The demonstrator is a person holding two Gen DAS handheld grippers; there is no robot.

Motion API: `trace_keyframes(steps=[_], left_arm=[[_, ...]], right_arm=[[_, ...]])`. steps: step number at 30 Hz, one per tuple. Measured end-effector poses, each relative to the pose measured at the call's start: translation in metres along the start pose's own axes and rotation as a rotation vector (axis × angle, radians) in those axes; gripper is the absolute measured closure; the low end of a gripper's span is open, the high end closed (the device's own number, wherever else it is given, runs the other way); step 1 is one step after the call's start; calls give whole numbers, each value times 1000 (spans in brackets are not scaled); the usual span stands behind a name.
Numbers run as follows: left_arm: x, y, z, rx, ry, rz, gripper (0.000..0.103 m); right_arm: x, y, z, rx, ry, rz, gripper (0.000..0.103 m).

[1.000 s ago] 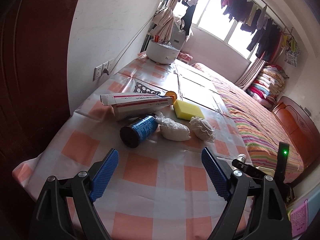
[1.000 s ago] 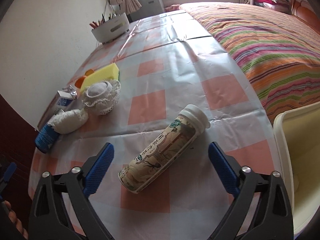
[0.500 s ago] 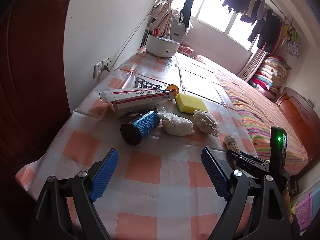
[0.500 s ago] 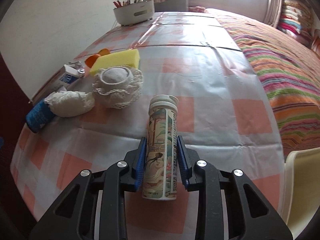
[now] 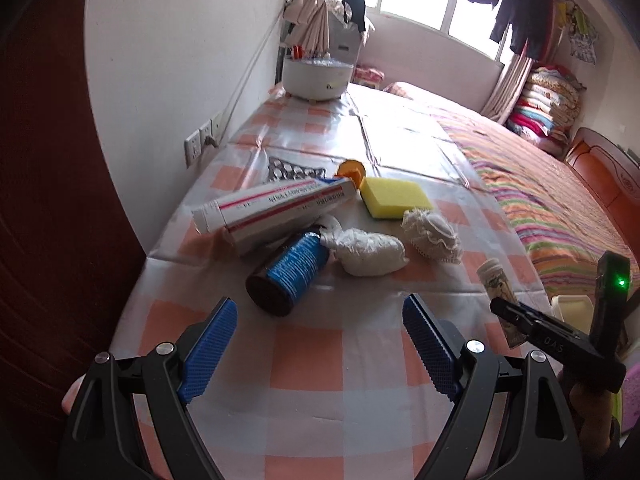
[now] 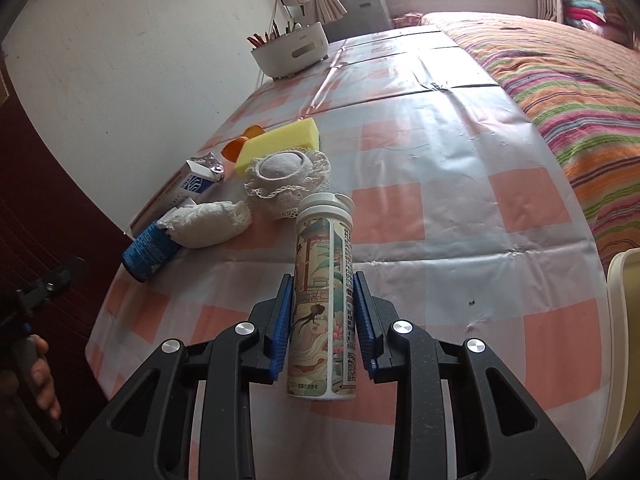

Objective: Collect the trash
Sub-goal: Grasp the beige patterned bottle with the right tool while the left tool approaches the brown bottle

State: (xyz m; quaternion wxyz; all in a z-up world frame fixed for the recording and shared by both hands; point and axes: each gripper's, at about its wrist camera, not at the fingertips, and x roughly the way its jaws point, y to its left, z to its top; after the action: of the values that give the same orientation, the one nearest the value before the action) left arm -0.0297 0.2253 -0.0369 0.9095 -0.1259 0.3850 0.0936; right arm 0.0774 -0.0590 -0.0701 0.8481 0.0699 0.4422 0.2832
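My right gripper (image 6: 322, 312) is shut on an illustrated tube bottle (image 6: 324, 292) with a white cap, which points away along the fingers. The left wrist view shows that bottle (image 5: 496, 280) at the right. My left gripper (image 5: 320, 340) stands open over the checked tablecloth (image 5: 304, 384) with nothing between its blue pads. Just beyond it lie a blue can (image 5: 292, 272) on its side, a crumpled white tissue (image 5: 368, 252), a lace-edged white pad (image 5: 432, 236), a yellow sponge (image 5: 396, 198), toothpaste boxes (image 5: 276, 208), an orange cap (image 5: 352, 170) and a blister pack (image 5: 292, 170).
A white round holder (image 5: 316, 76) with sticks stands at the table's far end. A cream bin (image 6: 624, 340) sits off the table's right edge, beside the striped bed (image 6: 580, 80). The wall with sockets (image 5: 198, 144) and a dark door border the left side.
My right gripper closed on the lying bottle and now holds it lined up with the fingers. My left gripper shifted a little toward the pile and stayed open.
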Motion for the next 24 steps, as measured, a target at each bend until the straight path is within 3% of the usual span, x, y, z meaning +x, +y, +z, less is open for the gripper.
trace_keyframes(steps=[7,11,19,24], left_arm=[[29,-2,6,-22,118,-17,21],[54,-2,12,-18,238,-34,21],[96,-6,51,61,478,-37,21],[113,-14,64,135,575,-11,21]], right_arm=[[-13,-2,3,17,-47,14,75],[-18,-2,3,21,-70,22,75],[-25,0,5,30,-107,36,75],[-26,-1,5,30,-108,45,75]])
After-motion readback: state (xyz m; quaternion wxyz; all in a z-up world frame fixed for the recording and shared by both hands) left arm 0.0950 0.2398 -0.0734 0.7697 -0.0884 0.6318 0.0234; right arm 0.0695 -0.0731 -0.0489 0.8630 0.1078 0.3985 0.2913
